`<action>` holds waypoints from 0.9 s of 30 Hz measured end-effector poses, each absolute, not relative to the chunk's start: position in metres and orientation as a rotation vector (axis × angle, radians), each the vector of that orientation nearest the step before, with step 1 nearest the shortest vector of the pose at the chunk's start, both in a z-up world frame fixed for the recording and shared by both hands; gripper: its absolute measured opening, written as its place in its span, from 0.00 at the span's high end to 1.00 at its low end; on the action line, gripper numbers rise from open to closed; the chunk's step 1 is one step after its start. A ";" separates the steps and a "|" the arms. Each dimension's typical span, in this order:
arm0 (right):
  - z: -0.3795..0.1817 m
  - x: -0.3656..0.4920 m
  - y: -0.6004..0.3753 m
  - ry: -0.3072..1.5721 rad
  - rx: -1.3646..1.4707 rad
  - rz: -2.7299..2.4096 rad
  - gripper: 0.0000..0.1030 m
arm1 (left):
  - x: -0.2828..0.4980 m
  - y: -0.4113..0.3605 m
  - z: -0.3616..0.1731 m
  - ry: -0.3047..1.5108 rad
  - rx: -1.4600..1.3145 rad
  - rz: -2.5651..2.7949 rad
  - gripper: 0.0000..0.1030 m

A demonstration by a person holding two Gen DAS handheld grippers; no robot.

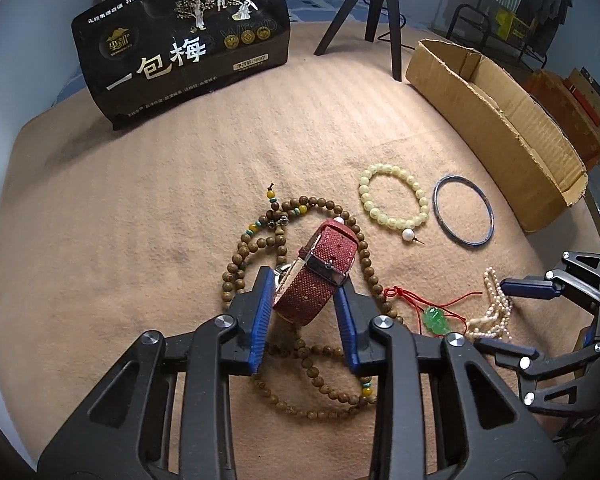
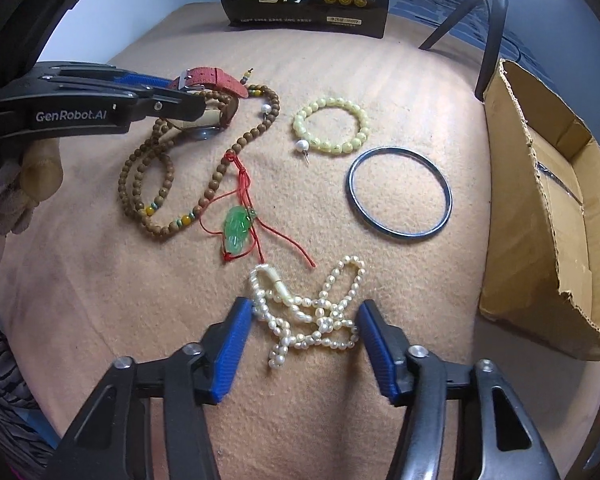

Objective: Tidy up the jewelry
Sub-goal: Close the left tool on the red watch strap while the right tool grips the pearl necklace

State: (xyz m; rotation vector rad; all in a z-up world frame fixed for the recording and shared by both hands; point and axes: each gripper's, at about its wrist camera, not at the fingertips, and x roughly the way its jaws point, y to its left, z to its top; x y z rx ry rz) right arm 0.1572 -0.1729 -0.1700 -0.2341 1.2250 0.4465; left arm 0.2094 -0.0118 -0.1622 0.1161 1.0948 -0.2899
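My left gripper (image 1: pixel 305 284) is shut on a red-strapped watch (image 1: pixel 320 272), above the brown wooden bead necklace (image 1: pixel 236 268). In the right wrist view the watch (image 2: pixel 212 78) and the left gripper (image 2: pixel 168 92) are at the upper left. My right gripper (image 2: pixel 304 316) is open, its blue pads on either side of the white pearl necklace (image 2: pixel 312 312) on the tan cloth. A green jade pendant (image 2: pixel 236 228) on red cord, a pale yellow bead bracelet (image 2: pixel 332 126) and a dark bangle (image 2: pixel 400 194) lie apart on the cloth.
An open cardboard box (image 2: pixel 548 216) stands at the right edge of the cloth; it also shows in the left wrist view (image 1: pixel 496 120). A black snack bag (image 1: pixel 184 44) stands at the back. Tripod legs (image 1: pixel 380 12) stand behind the box.
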 end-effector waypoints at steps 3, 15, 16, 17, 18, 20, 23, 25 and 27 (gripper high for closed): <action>-0.169 0.158 -0.175 1.230 -0.220 0.450 0.66 | 0.209 -0.012 -0.162 1.095 0.111 -0.295 0.76; -0.160 0.165 -0.185 1.204 -0.161 0.458 0.93 | 0.208 -0.007 -0.159 1.097 0.063 -0.283 0.84; -0.159 0.170 -0.186 1.196 -0.156 0.458 0.93 | 0.208 -0.007 -0.158 1.094 0.062 -0.280 0.84; -0.157 0.170 -0.187 1.189 -0.153 0.457 0.93 | 0.207 -0.006 -0.156 1.090 0.059 -0.278 0.84; -0.155 0.169 -0.188 1.183 -0.148 0.456 0.94 | 0.207 -0.006 -0.155 1.087 0.058 -0.278 0.84; -0.150 0.170 -0.189 1.168 -0.135 0.453 0.95 | 0.206 -0.005 -0.151 1.078 0.058 -0.274 0.84; -0.142 0.171 -0.192 1.145 -0.118 0.450 0.95 | 0.205 -0.003 -0.145 1.065 0.050 -0.273 0.85; -0.138 0.173 -0.194 1.131 -0.105 0.444 0.95 | 0.205 -0.003 -0.142 1.059 0.047 -0.268 0.85; -0.132 0.169 -0.198 1.117 -0.092 0.441 0.95 | 0.204 -0.003 -0.139 1.052 0.039 -0.266 0.85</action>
